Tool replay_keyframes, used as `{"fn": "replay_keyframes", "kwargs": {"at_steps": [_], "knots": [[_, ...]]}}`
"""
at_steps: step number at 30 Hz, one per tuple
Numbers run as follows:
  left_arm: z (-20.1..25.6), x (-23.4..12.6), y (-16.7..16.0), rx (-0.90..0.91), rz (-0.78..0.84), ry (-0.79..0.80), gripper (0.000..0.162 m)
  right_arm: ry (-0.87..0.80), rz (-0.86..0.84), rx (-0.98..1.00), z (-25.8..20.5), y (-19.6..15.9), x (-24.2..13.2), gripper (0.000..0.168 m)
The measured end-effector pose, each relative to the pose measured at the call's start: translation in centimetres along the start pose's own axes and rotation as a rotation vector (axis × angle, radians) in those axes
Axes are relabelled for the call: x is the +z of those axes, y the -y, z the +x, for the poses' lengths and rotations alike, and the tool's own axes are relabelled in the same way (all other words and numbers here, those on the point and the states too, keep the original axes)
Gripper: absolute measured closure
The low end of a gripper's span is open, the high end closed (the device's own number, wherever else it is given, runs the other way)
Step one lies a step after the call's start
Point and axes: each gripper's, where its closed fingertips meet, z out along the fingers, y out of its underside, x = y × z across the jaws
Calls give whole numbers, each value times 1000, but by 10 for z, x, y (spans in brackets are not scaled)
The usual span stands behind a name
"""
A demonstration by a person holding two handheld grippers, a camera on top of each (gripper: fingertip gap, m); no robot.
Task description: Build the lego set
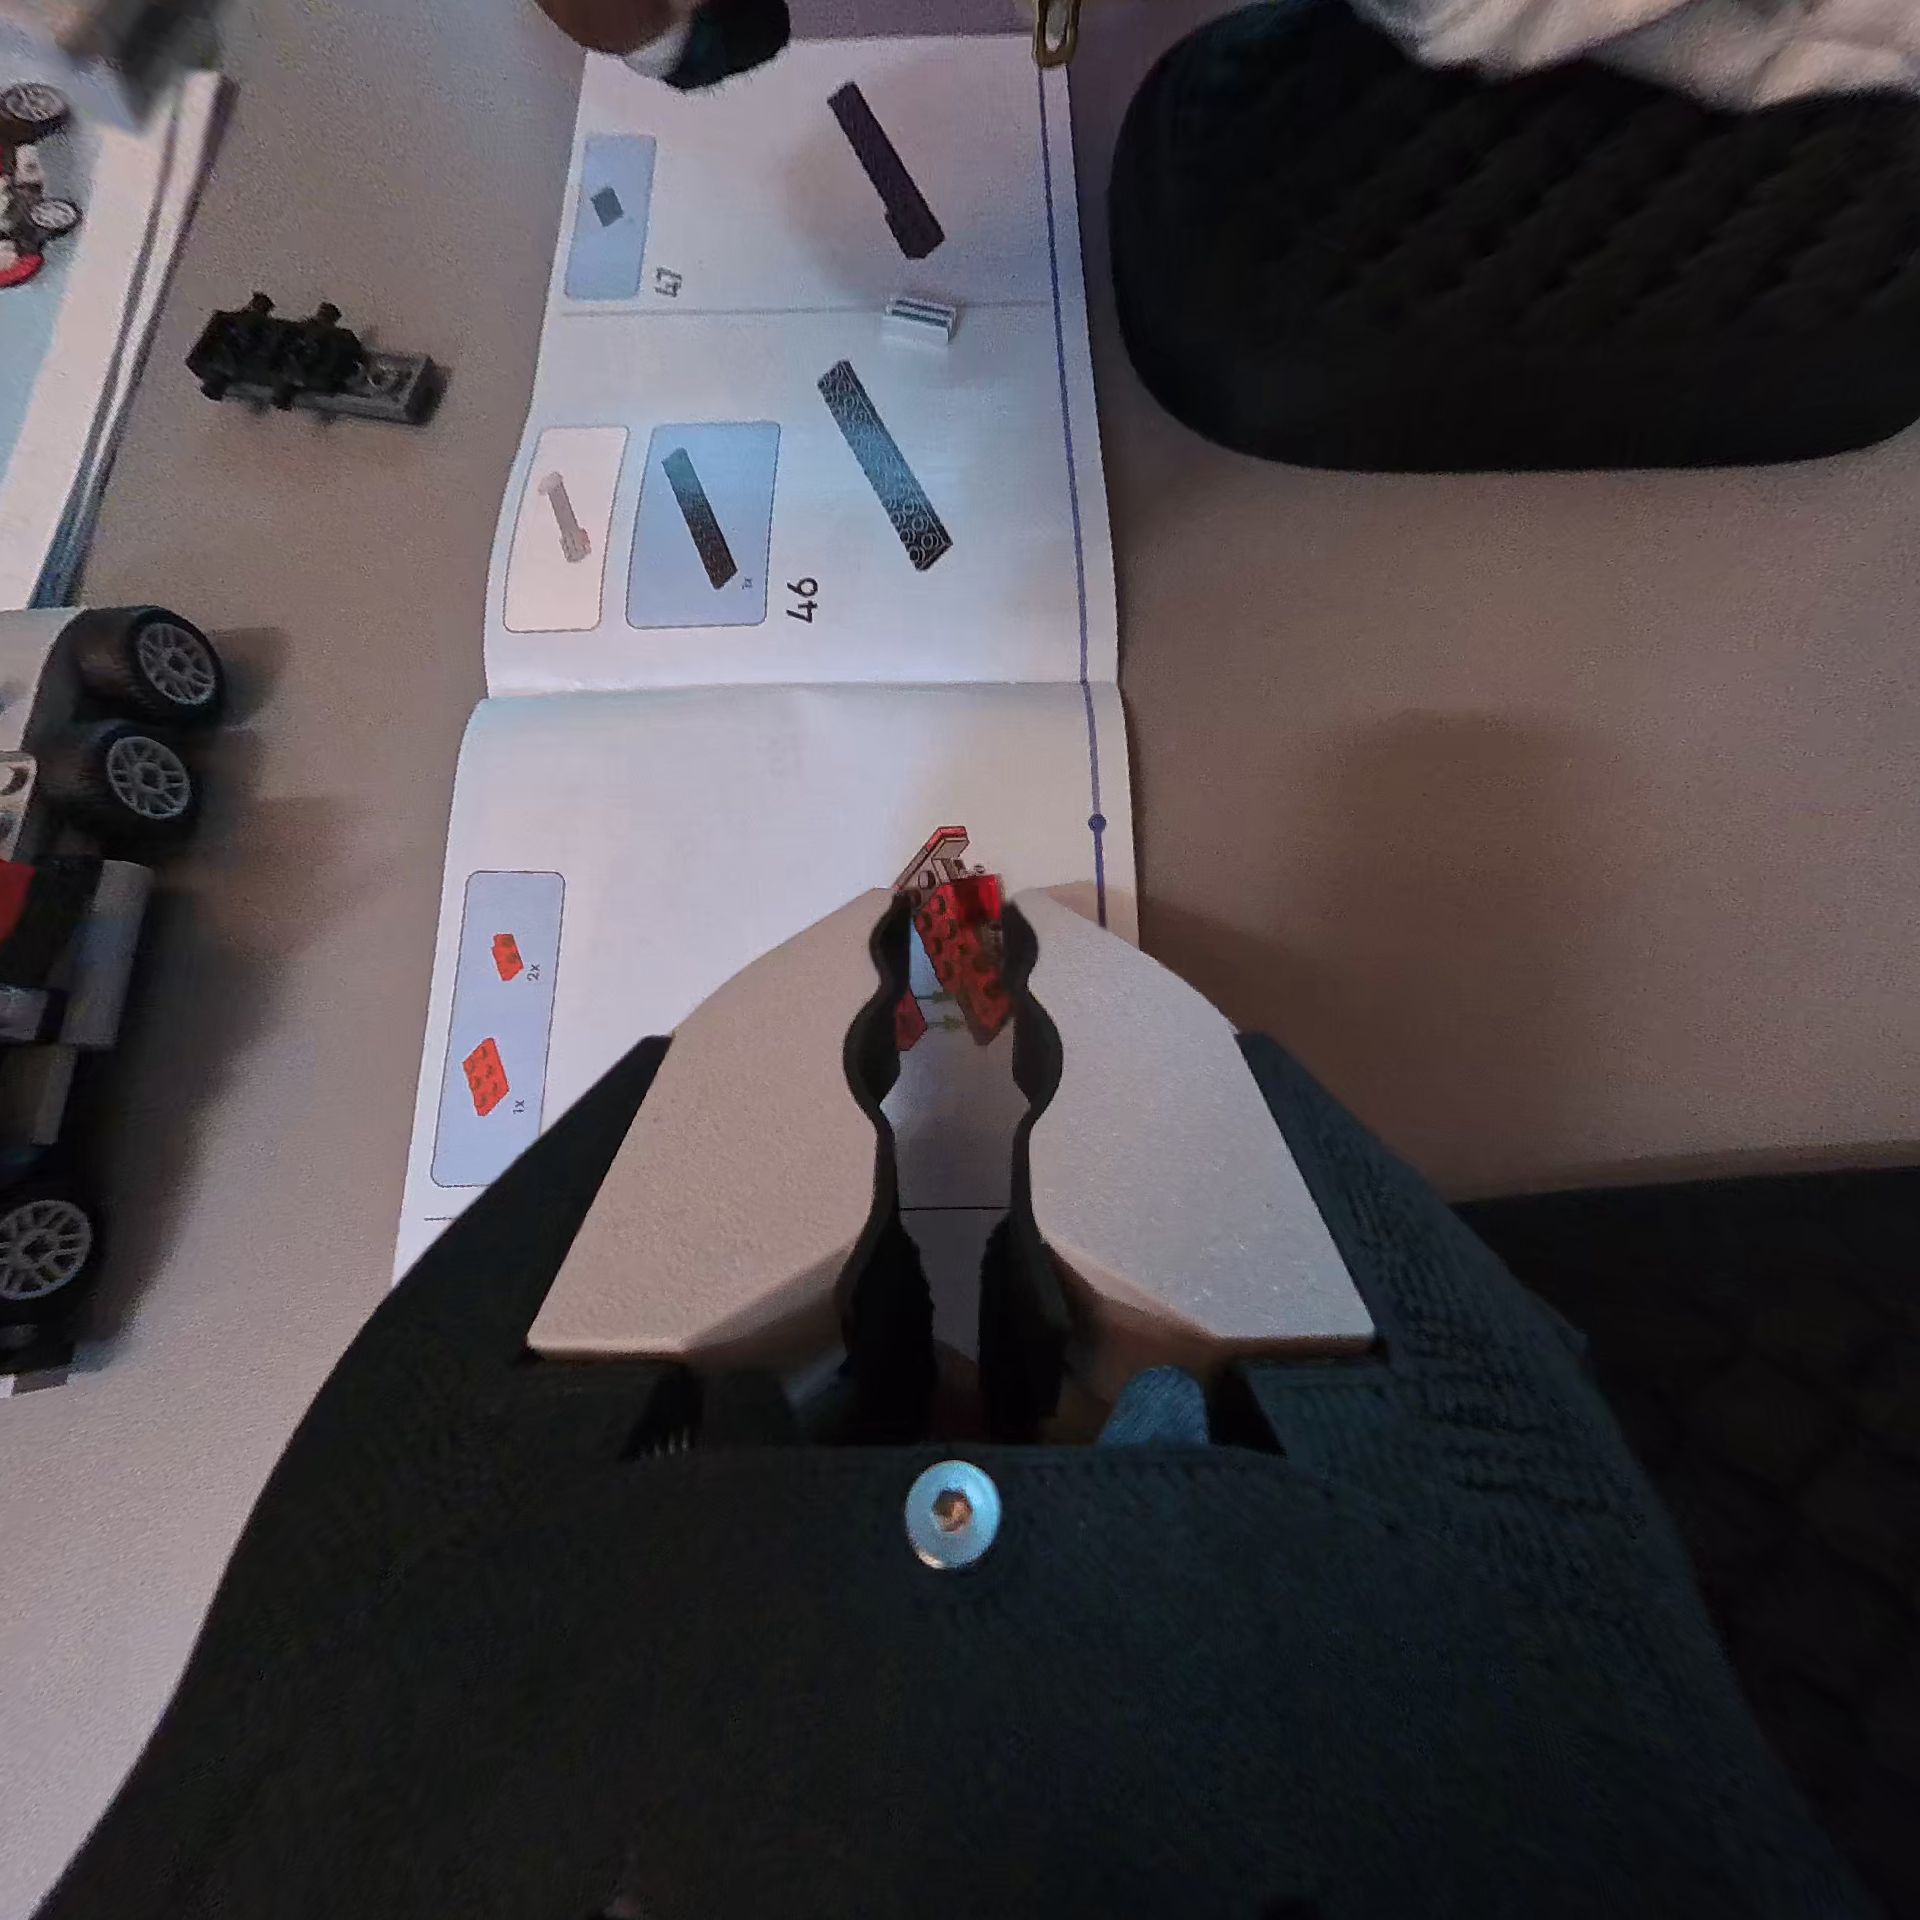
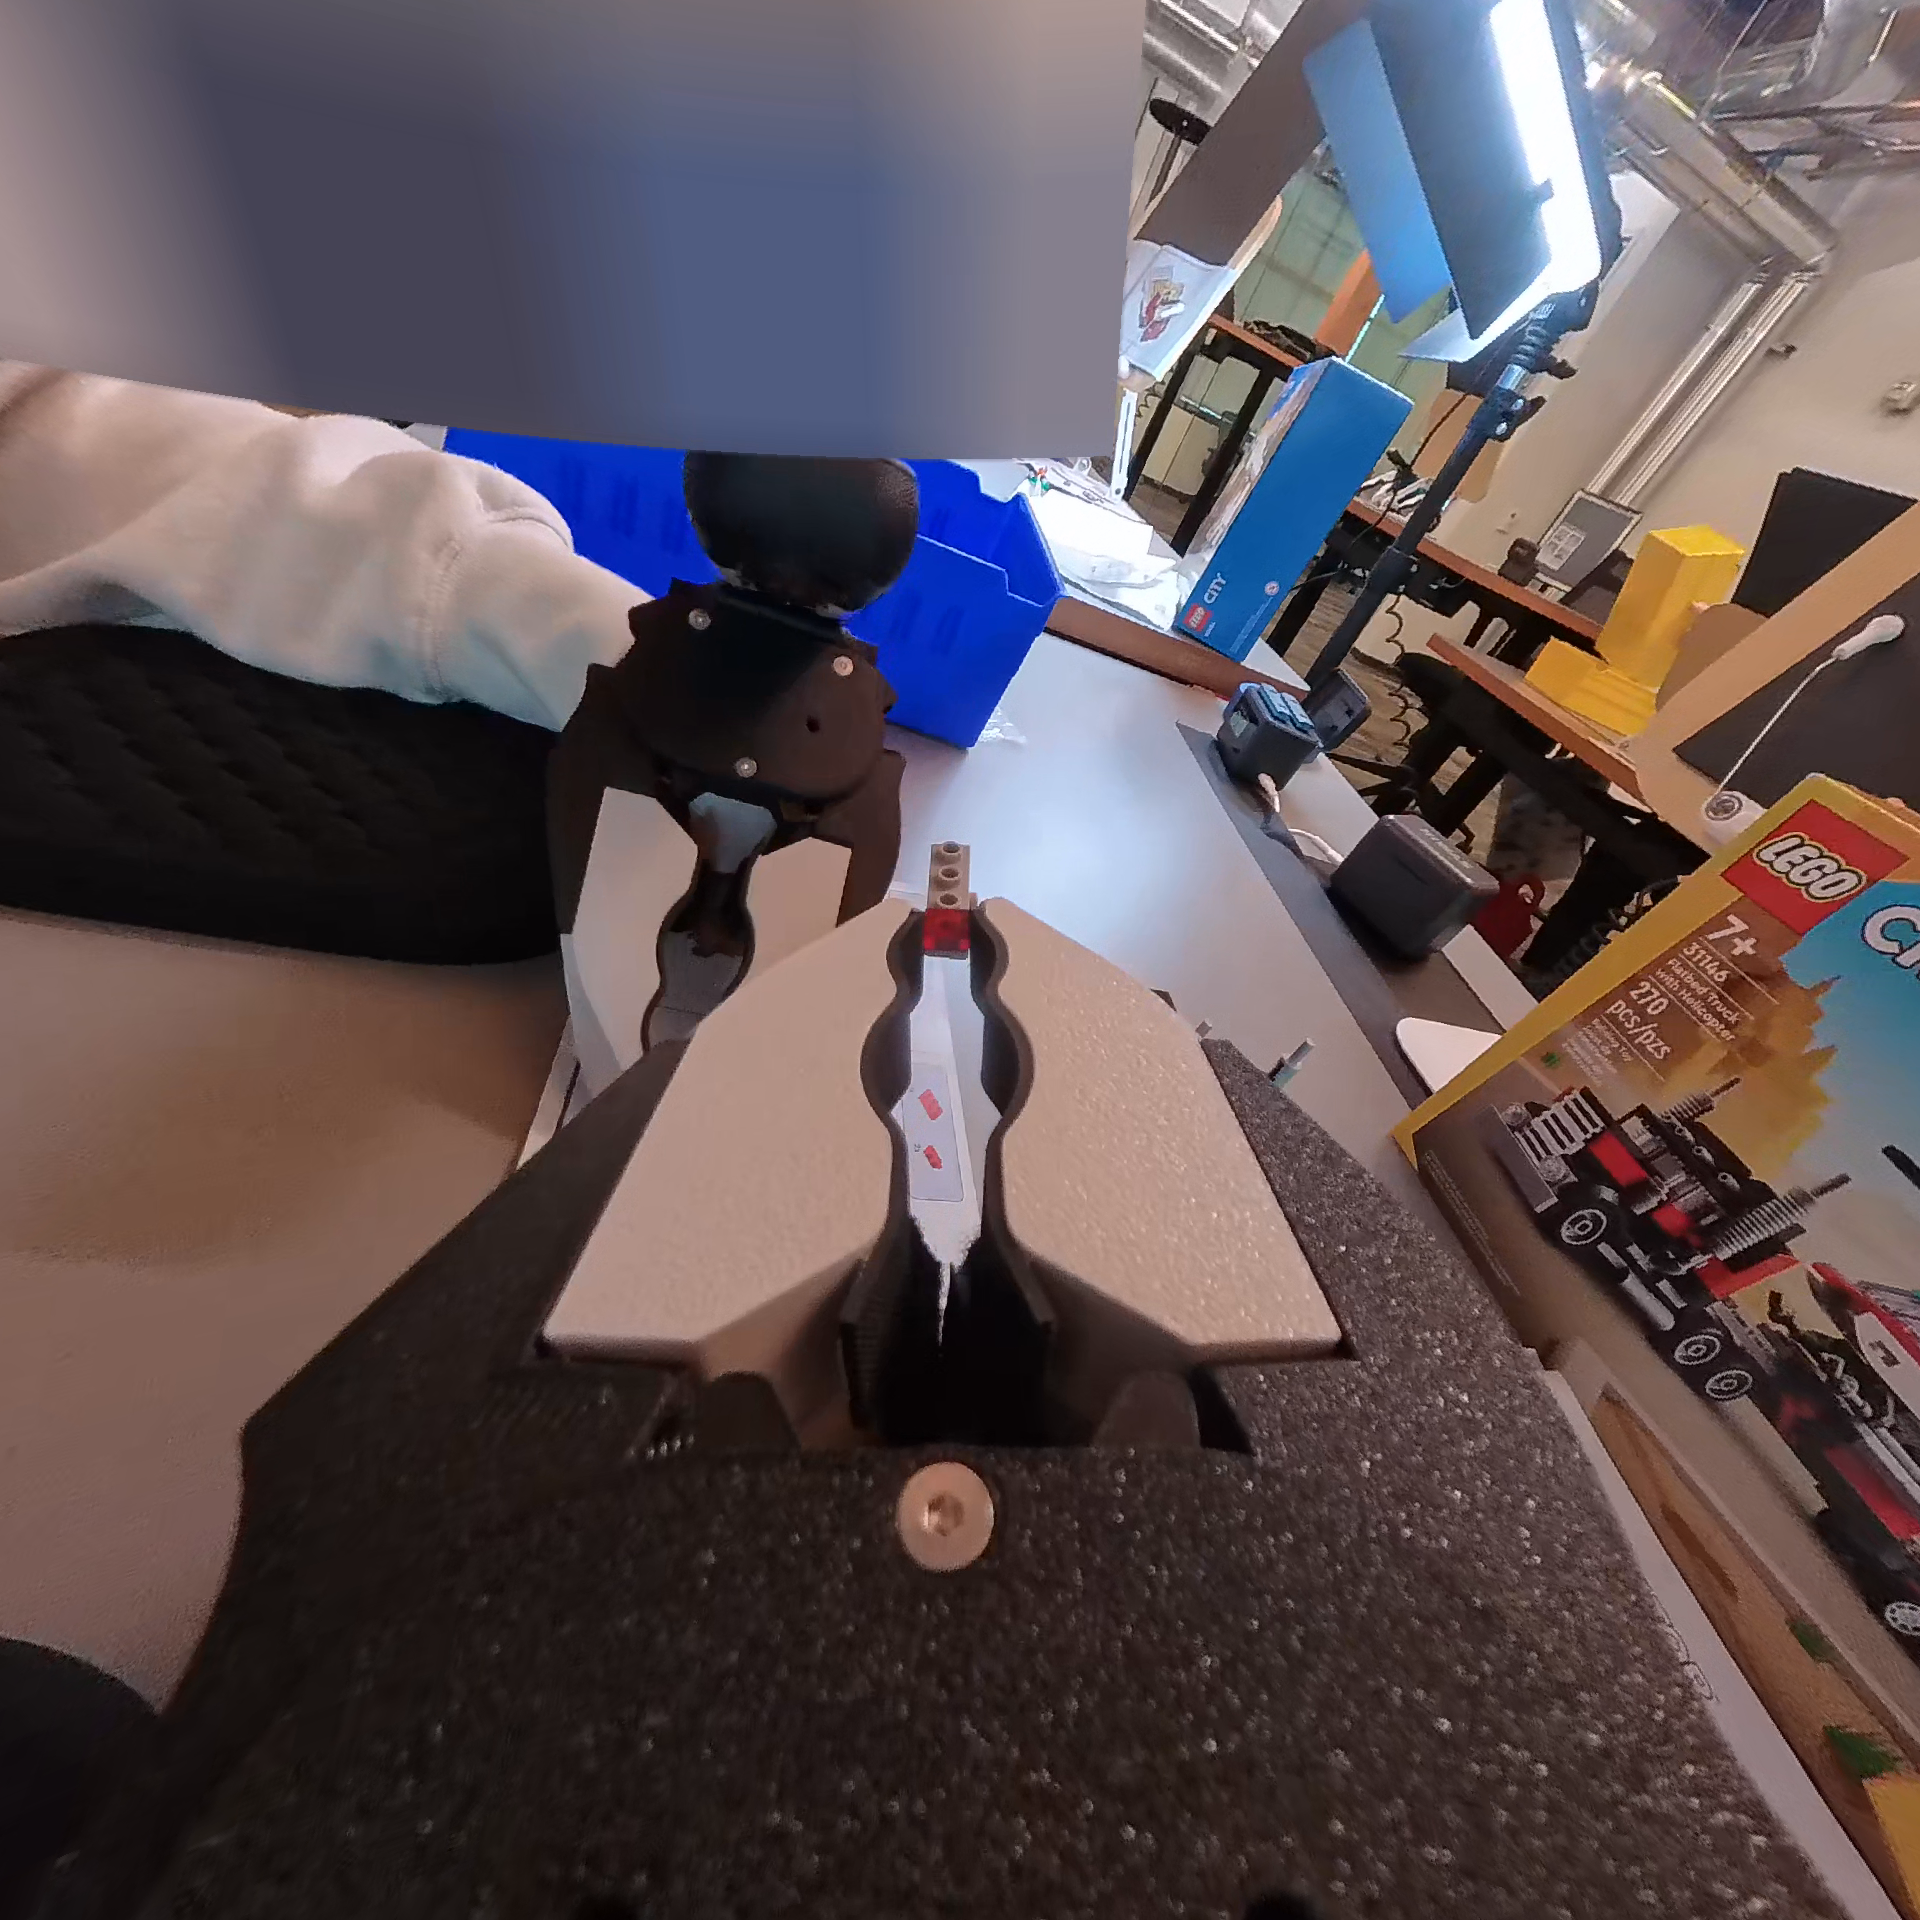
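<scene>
My left gripper [image 1: 954, 914] has its fingers pinched on a small red brick assembly [image 1: 961, 940], which hangs tilted just above the lower page of the open instruction booklet [image 1: 727, 790]. In the left wrist view I see grey pieces at the assembly's far end, poking out past my fingertips.

My right gripper [image 2: 948, 920] pinches a small red block [image 2: 945, 930] right at its tips, and a grey studded piece [image 2: 950, 878] stands out beyond them. I cannot tell whether this is the same assembly that my left one holds. The left gripper [image 2: 727, 831] also shows farther off in this view, pointing down at the booklet.

Farther out on the booklet's upper page lies a small white grille piece [image 1: 923, 317]. To the left on the table [image 1: 1455, 644] sit a partly built truck [image 1: 83, 935] with grey-hubbed wheels and, beyond it, a black chassis piece [image 1: 312, 358]. A black cushion [image 1: 1507, 260] lies at the far right.

To my right stands the set's box [image 2: 1683, 1195], with a blue bin [image 2: 935, 613] beyond.
</scene>
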Motion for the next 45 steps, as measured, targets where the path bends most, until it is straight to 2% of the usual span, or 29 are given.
{"fn": "replay_keyframes", "kwargs": {"at_steps": [2,8,14,16,19,23,45], "knots": [[2,2,-1,9,-16,-7,153,1,2,1,0,0,0,160],[1,-4,4,9,32,-5,154,45,-31,-3,-7,-6,2,160],[-20,-73,32,0,276,115,154,143,-80,41,-22,-18,9,160],[-18,-88,40,-3,310,131,154,174,-113,77,-27,-25,16,160],[-15,-84,39,-8,269,126,154,244,-146,168,-39,-32,27,160],[-12,-71,34,-15,213,98,154,295,-148,190,-49,-34,32,160],[-13,-67,32,-54,201,85,153,262,-123,180,-44,-33,33,160]]}}
